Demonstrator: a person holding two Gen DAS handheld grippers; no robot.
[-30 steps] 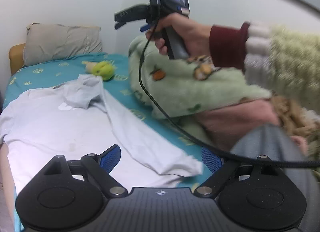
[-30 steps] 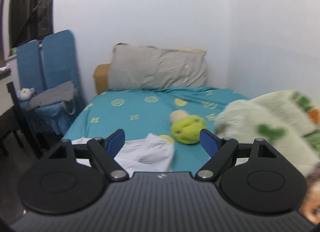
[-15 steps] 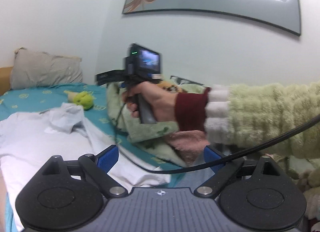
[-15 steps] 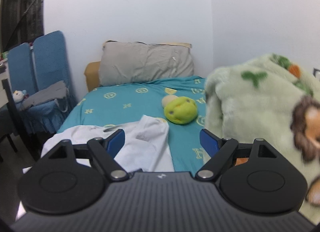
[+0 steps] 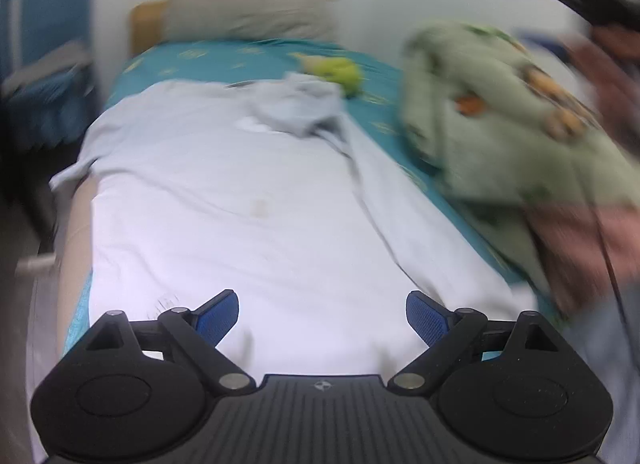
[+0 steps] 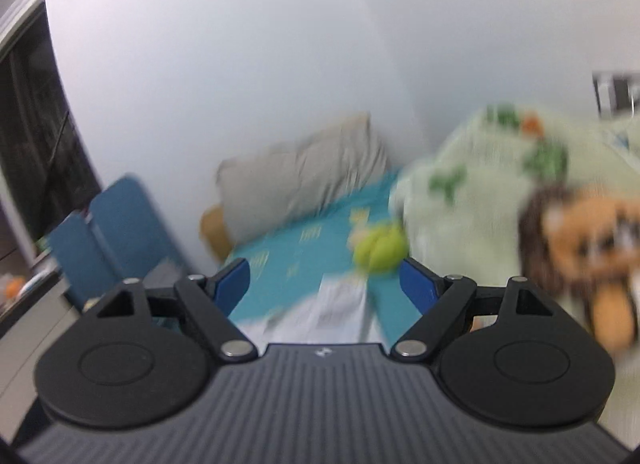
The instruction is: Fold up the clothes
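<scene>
Gaping wide, left hand-held gripper (image 5: 322,314) over shirt (image 5: 240,200)

Grey pillow (image 5: 248,10), green plush toy (image 5: 336,70), fleece blanket (image 5: 500,104).

blur: both views smeared | shirt (image 5: 256,200): near hem hidden behind left tool (image 5: 322,314) | right view: shirt mostly hidden by right tool (image 6: 325,280) | blanket (image 5: 508,112): cut by right edge | hand (image 5: 616,44) top right: too blurred to read
</scene>
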